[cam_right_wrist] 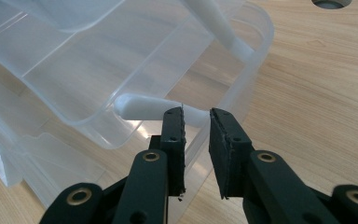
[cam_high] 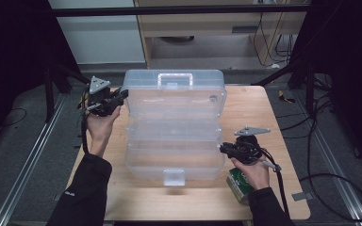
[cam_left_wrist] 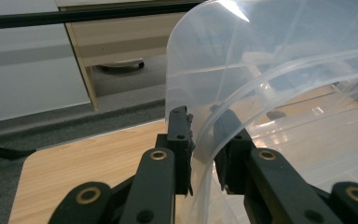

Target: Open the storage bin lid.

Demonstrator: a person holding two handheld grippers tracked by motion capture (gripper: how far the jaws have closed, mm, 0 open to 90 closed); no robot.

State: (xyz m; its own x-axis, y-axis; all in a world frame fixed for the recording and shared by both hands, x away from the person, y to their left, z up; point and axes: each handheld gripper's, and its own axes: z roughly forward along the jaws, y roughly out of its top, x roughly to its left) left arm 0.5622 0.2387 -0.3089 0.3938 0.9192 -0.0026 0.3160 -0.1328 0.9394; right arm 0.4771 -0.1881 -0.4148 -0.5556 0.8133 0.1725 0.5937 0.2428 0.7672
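Clear plastic toolbox [cam_high: 174, 127] sits open mid-table on the wooden table [cam_high: 254, 108], trays fanned out in steps, lid with handle at the far side. My left gripper [cam_high: 121, 95] is at the box's far left corner. In the left gripper view my jaws straddle the thin clear edge of the upper lid [cam_left_wrist: 261, 84]; the left finger [cam_left_wrist: 179, 140] touches the wall, the right one sits just behind it, gap narrow. I can't tell if it's truly pinched. My right gripper [cam_high: 222, 149] is at the near right side of the box. My jaws there are nearly together around the white hinge arm [cam_right_wrist: 140, 106]; firm grip or not, can't tell. A green carton [cam_high: 238, 183] lies under my right hand.
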